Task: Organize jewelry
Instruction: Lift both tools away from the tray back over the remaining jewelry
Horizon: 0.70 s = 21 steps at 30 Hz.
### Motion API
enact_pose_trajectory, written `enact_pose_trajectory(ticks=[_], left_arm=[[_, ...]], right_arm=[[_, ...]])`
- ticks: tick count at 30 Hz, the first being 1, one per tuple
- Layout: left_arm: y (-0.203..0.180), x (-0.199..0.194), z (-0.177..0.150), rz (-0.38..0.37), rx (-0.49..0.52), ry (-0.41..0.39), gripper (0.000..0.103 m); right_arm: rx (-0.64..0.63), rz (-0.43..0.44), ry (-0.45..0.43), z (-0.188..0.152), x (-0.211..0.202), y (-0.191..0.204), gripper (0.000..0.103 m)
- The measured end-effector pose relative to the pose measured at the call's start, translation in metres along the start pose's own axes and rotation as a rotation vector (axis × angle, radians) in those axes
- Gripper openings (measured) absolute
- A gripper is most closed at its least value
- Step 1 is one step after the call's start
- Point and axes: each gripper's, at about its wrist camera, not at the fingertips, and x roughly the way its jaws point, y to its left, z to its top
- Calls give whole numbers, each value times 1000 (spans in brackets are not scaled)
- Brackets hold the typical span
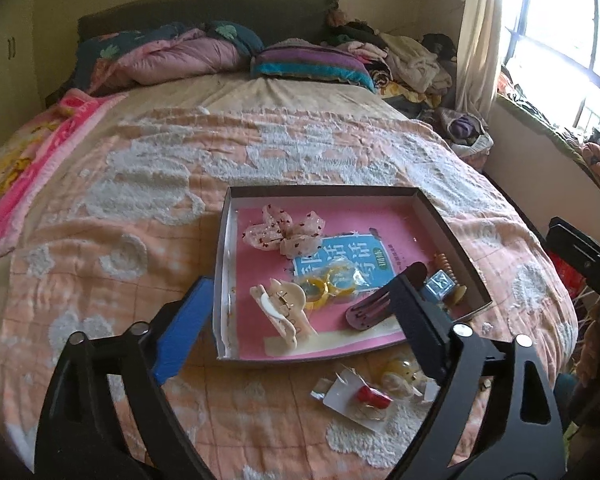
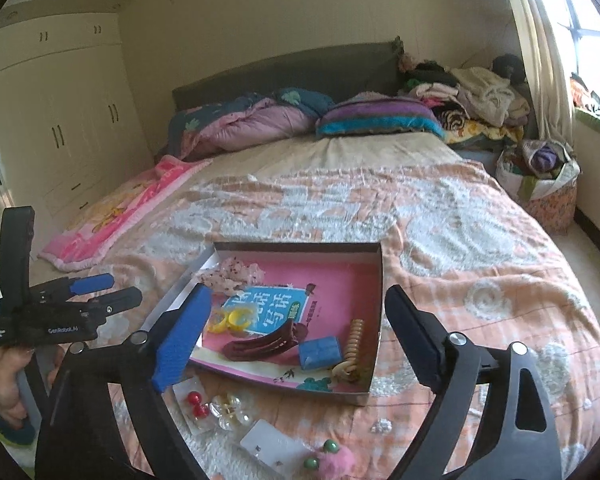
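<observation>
Right wrist view: both my grippers, right (image 2: 300, 336) and left (image 1: 300, 316), stand wide and carry nothing. Loose on the bedspread (image 2: 480, 264), just in front of the cardboard tray (image 2: 380, 280), lie red bead earrings (image 2: 197, 404) on a thin card (image 2: 188, 390). I judge them light, small, slippery; I'd pinch the stiff card edge.

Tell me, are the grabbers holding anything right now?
No. The left gripper and the right gripper both stand open above the box, with nothing pinched between their fingers.
</observation>
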Motion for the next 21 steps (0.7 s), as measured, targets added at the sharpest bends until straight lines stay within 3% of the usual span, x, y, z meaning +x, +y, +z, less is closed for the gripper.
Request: enact_pose_trajectory(ticks=[3,21], left_arm=[[-6,-10,0,19,8,-15,93],[-41,-72,1,26,50,-121,93]], right_arm=[[-10,-6,-20,2,-11,1,90],[-36,-25,-137,5,-86,4,90]])
